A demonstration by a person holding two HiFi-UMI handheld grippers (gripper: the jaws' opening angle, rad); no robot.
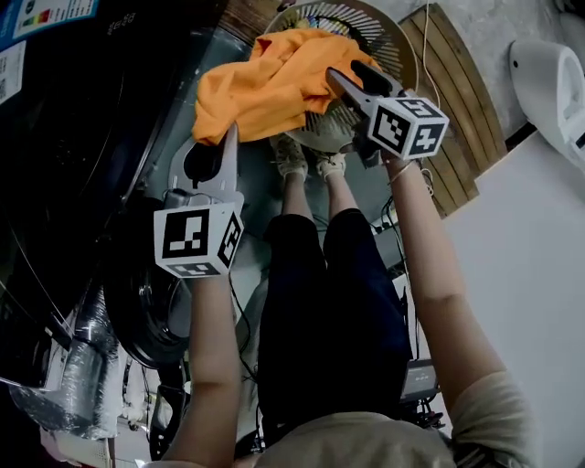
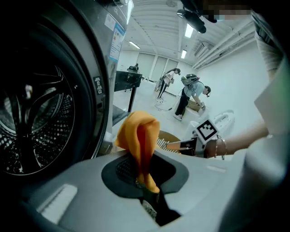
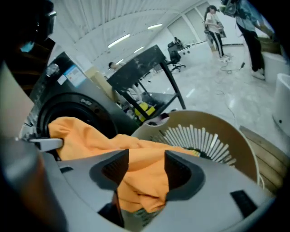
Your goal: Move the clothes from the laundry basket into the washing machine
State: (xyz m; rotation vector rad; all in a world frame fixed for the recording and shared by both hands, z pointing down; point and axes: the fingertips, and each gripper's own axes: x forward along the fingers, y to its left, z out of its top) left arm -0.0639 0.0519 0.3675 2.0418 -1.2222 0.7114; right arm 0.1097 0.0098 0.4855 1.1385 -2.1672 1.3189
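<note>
We pinch the orange cloth [image 1: 274, 82] tight in our left tool [image 1: 228, 135], with its jaws pressed together on a fold. Our right tool [image 1: 334, 78] has its jaws spread, and the cloth lies loose between them. The cloth hangs at 12 o'clock over the laundry basket [image 1: 366, 20]. In the left gripper view, the washing machine [image 2: 36, 122] sits open at 9 o'clock.

The person wears black trousers [image 1: 338, 302], a beige short-sleeved top [image 1: 366, 445], pale trainers [image 1: 291, 160] and a thin bracelet [image 2: 223, 147]. The grey left gripper [image 1: 229, 137] and right gripper [image 1: 344, 75] each bear 1 black-and-white marker cube [image 1: 196, 239].
</note>
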